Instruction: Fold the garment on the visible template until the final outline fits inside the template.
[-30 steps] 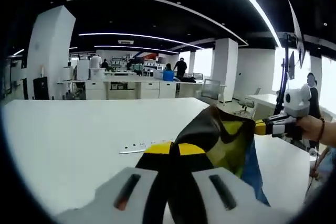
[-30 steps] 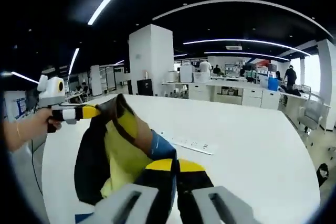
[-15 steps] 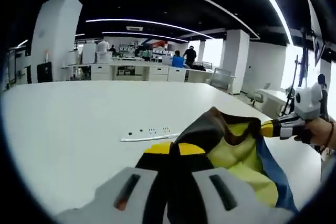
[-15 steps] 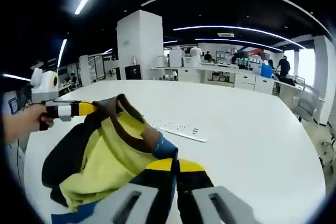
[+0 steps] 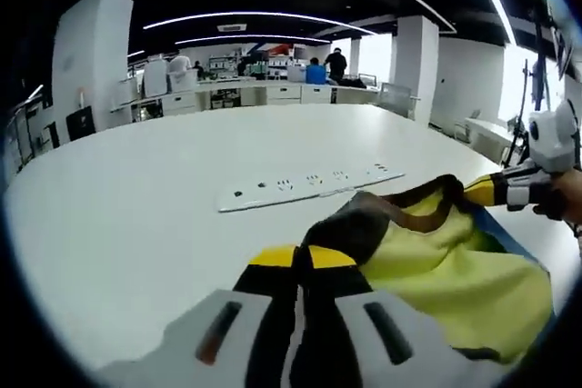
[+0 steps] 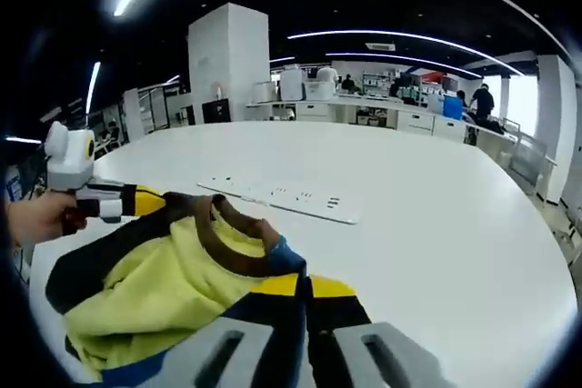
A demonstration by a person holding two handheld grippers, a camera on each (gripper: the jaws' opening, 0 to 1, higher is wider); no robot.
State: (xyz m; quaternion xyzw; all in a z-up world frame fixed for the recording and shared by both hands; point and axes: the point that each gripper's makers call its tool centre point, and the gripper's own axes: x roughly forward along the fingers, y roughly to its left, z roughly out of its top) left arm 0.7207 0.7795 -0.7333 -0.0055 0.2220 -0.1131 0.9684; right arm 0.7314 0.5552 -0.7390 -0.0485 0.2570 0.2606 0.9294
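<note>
Early stage, I'd say. Garment (image 5: 436,265) (yellow panel, dark brown collar band, blue edge) is stretched between the two tongs over the white bench (image 5: 118,224), low and partly draped on it. No fold visible.

Left tongs (image 5: 296,256): jaws clenched together on the dark fabric near the collar. Right tongs (image 6: 305,285): same, pinched tight on the garment's blue/brown edge. Each one also shows in the other view, holding the far end: right tongs at (image 5: 486,191), left tongs at (image 6: 136,200), with the person's hand (image 6: 36,217) behind them.

White power strip (image 5: 309,186) lies on the bench just beyond the garment, close to the collar edge; can't tell if they touch.

Template: can't make out any outline on the bench in either view, so no way to judge fit.

Still to do, as I read it: lay the garment flat on the template, then all the folds, then check the outline. Basically everything.
</note>
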